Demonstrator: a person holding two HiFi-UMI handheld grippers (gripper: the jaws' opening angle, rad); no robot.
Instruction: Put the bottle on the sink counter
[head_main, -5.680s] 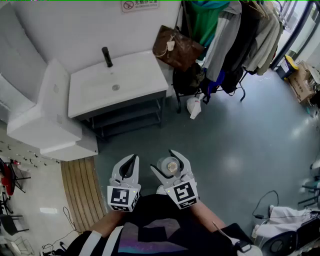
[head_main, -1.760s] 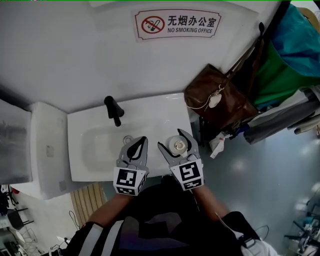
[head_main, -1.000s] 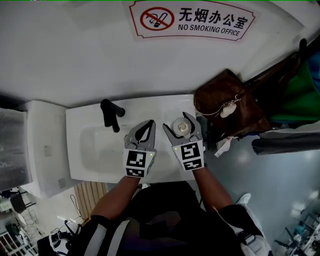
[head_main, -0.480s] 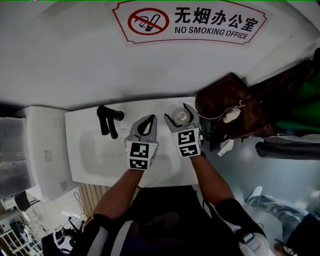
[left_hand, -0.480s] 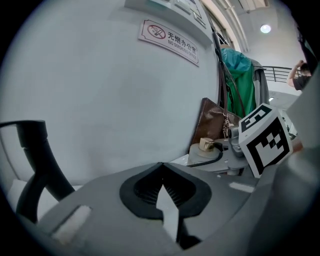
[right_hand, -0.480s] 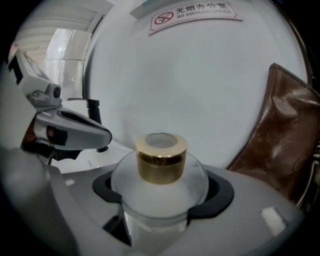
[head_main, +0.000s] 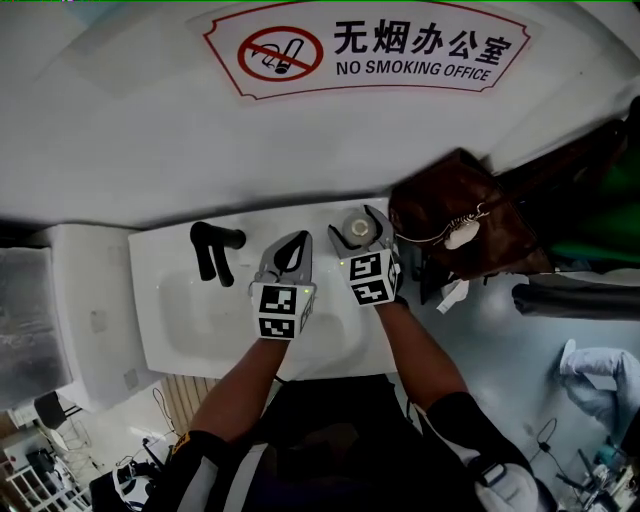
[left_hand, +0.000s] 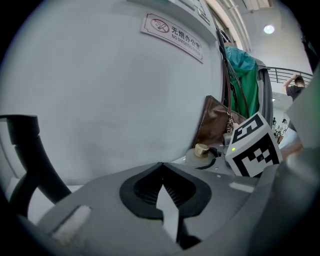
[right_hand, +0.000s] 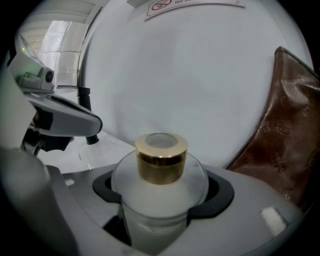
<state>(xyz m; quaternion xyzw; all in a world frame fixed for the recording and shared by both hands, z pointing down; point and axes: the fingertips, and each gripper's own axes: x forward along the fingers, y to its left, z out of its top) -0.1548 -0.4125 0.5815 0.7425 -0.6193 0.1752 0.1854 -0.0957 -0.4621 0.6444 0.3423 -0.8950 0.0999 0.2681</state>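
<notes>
Standing upright, the bottle (right_hand: 160, 172) is clamped between the right gripper's (head_main: 358, 226) jaws at the sink counter's (head_main: 300, 345) back right corner, beside a bag (head_main: 450, 220). The left gripper (left_hand: 161, 167), jaws together and empty, hovers near the faucet (head_main: 208, 250).

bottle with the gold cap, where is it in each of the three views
Head view: bottle just above centre, in the right gripper, over the sink counter's right end.
Left gripper view: right of centre, beside the marker cube.
Right gripper view: dead centre, between the jaws.
Shared landmark: the no-smoking sign on the wall, in all three.
</notes>
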